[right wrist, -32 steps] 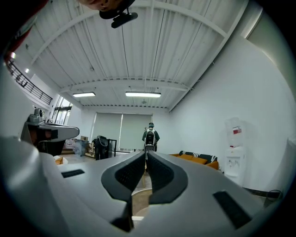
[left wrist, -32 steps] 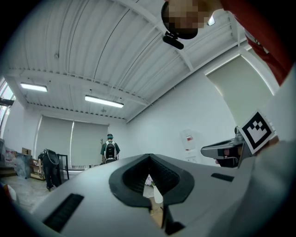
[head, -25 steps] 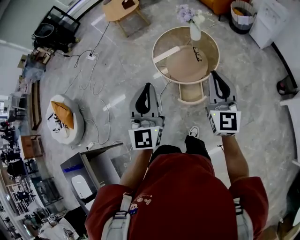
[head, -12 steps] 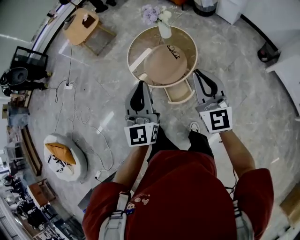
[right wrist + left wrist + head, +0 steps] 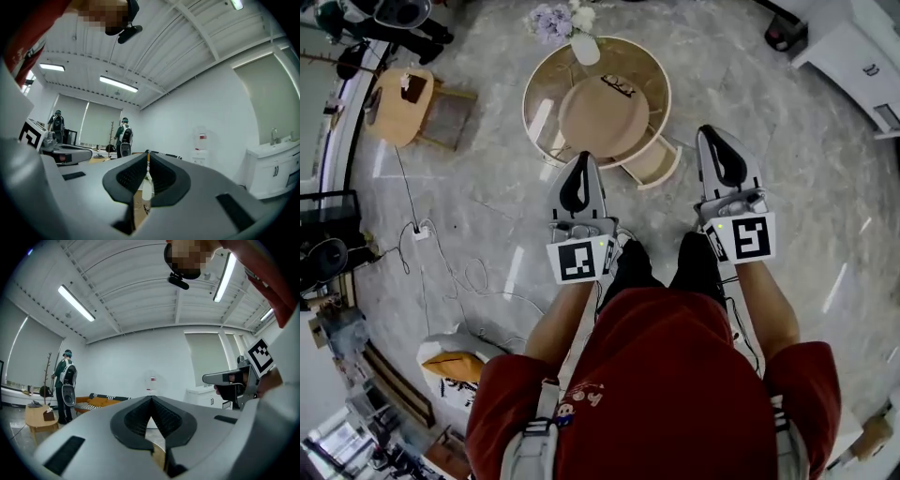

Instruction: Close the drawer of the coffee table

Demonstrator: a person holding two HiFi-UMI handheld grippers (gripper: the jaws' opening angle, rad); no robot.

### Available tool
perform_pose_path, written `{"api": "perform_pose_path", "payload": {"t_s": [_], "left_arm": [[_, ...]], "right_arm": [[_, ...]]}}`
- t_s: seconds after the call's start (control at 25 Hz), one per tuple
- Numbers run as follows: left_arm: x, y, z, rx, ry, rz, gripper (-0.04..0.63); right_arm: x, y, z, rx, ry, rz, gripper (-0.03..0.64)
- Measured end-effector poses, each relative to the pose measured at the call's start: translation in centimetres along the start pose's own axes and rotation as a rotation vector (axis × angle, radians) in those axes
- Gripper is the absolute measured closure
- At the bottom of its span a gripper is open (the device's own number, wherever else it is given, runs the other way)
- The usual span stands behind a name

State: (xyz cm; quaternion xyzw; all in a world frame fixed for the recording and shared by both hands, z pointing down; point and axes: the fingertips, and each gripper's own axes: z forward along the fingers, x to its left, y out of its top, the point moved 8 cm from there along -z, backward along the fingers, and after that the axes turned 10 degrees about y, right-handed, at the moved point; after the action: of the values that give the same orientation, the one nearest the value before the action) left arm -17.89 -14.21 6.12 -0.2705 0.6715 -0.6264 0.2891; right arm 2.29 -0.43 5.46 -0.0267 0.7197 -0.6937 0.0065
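Two tongs are out in front of me, both pressed closed with nothing between their pads: my left tongs (image 5: 580, 161) and my right tongs (image 5: 713, 137), each pointing away from me over the grey marble floor (image 5: 787, 141). Ahead stands the round worktop (image 5: 530, 98), and its drawer (image 5: 654, 161) is pulled out of the near right side, a pale wooden tray jutting toward me. From the head view the drawer lies between my two tongs. The left tip overlaps the worktop's near rim there, though I cannot tell whether it touches; the right tongs sit apart from the worktop, to the right of the drawer. At the worktop's far edge stands a white vase (image 5: 584, 49) with pale purple flowers (image 5: 551, 19), and a small dark thing (image 5: 619, 88) lies nearer the middle. Off to the left is a small wooden side table (image 5: 398, 94). My left gripper view shows a person in green (image 5: 65, 380) beside an orange sofa (image 5: 101, 401).
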Motion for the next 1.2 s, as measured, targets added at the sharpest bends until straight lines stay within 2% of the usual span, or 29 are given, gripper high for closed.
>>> {"api": "perform_pose_path", "payload": {"t_s": [0.16, 0.36, 0.6, 0.76, 0.96, 1.2], "left_arm": [[-0.8, -1.3, 0.7, 0.012, -0.064, -0.011, 0.583], [-3.5, -3.2, 1.6, -0.017, -0.125, -0.015, 0.583], [-6.9, -8.2, 1.9, 0.012, -0.209, 0.078, 0.583], [-9.1, -14.2, 2.3, 0.059, -0.253, 0.086, 0.583], [-11.4, -24.2, 2.9, 0.094, -0.334, 0.043, 0.583], [-9.4, -38.4, -0.6, 0.148, -0.397, 0.038, 0.583]], "right_arm": [[-0.8, -1.9, -2.0, 0.045, -0.098, 0.022, 0.589], [-2.6, -5.2, -3.8, 0.063, -0.133, 0.057, 0.589], [-5.0, -10.9, -5.4, 0.082, -0.14, 0.09, 0.589], [-5.8, -17.6, -6.6, 0.127, -0.142, 0.129, 0.591], [-5.6, -28.6, -8.1, 0.208, -0.148, 0.144, 0.595], [0.2, -42.4, -9.0, 0.285, -0.148, 0.152, 0.595]]}}
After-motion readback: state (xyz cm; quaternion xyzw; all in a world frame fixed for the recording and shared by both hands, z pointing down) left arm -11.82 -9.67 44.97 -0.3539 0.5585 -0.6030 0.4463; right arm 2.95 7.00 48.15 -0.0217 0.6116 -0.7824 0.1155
